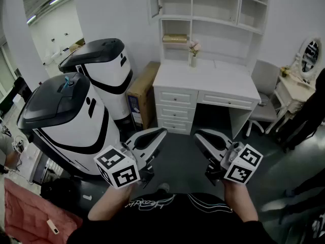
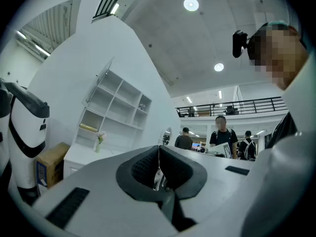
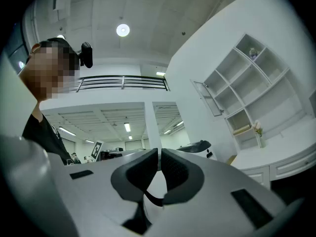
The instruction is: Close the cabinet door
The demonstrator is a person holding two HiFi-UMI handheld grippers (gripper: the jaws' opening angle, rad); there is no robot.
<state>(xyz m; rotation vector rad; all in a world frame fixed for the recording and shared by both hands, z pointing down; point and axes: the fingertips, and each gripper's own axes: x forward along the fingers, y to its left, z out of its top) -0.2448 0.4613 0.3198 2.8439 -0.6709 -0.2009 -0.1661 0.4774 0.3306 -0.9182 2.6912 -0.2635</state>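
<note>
A white desk point(image 1: 208, 80) with a shelf hutch stands against the far wall. The hutch's upper-left cabinet door point(image 1: 154, 1) hangs open, swung out to the left. It also appears as a glass-paned door point(image 2: 100, 83) in the left gripper view and as a door point(image 3: 207, 98) in the right gripper view. My left gripper point(image 1: 161, 132) and right gripper point(image 1: 198, 133) are held low in front of me, far short of the desk. Both point toward it. The left gripper point(image 2: 159, 149) is shut with nothing in it. The right gripper point(image 3: 159, 154) is also shut and holds nothing.
Two big white-and-black machines point(image 1: 101, 70) point(image 1: 66, 116) stand on the left, with a cardboard box point(image 1: 143, 93) against the desk's side. A vase of flowers point(image 1: 193, 52) sits on the desk. A chair point(image 1: 264, 113) and a mirror vanity point(image 1: 310, 57) are on the right. People point(image 2: 221, 132) stand behind.
</note>
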